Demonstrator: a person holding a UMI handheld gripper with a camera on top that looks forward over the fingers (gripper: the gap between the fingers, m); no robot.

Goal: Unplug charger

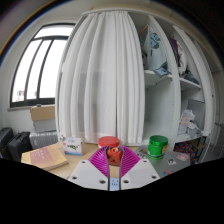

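My gripper [114, 156] is held up above a table, and its pink pads [99, 158] close in towards each other at the tips. A small orange-red object [114, 153] sits between the fingertips, and both pads seem to press on it. I cannot tell whether it is the charger. No cable or socket shows.
A jar with a red lid [109, 142] stands just beyond the fingers. A green cup [158, 146] is to the right. Papers [45, 157] lie on the wooden table to the left. A white curtain [105, 75], a window [38, 65] and cluttered shelves [175, 70] lie behind.
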